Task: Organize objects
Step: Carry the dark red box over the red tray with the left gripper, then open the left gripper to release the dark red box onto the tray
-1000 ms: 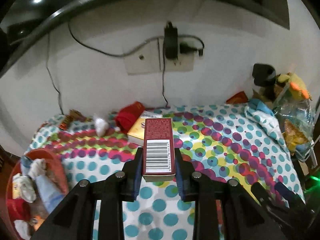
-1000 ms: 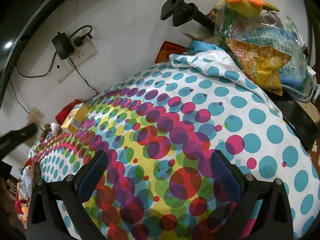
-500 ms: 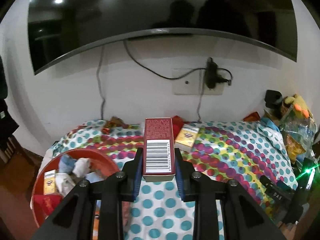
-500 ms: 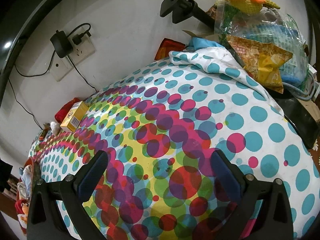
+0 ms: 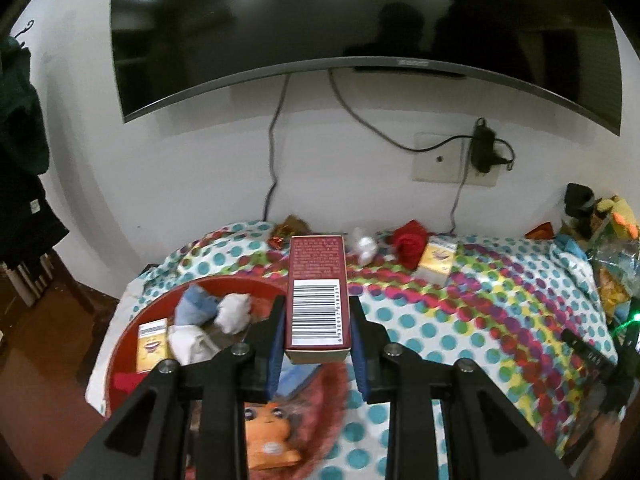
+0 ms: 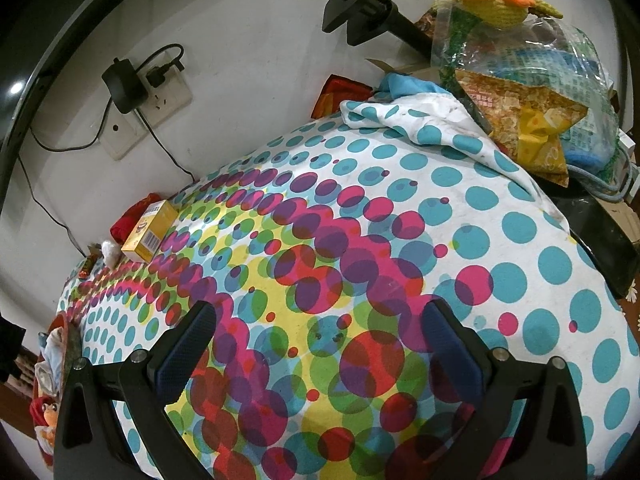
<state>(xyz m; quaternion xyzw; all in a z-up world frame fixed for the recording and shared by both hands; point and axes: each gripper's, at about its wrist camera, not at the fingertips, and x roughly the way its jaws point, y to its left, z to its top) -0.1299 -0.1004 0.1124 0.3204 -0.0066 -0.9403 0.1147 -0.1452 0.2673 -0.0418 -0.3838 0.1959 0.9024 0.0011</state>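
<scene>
Left tool (image 5: 317,334) gripping maroon box (image 5: 318,298), now over red basket (image 5: 120,344), right tool (image 6: 320,344) unchanged, open

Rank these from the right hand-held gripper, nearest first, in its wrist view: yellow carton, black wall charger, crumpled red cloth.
1. Yellow cardboard carton, lying on the dotted cloth, far left.
2. Crumpled red cloth, just behind the carton, by the wall.
3. Black wall charger, plugged in high on the wall.

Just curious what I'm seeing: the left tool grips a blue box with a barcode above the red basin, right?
Nearly: the box is dark red, not blue, as the left wrist view shows. The left tool does grip it above the red basin.
</scene>
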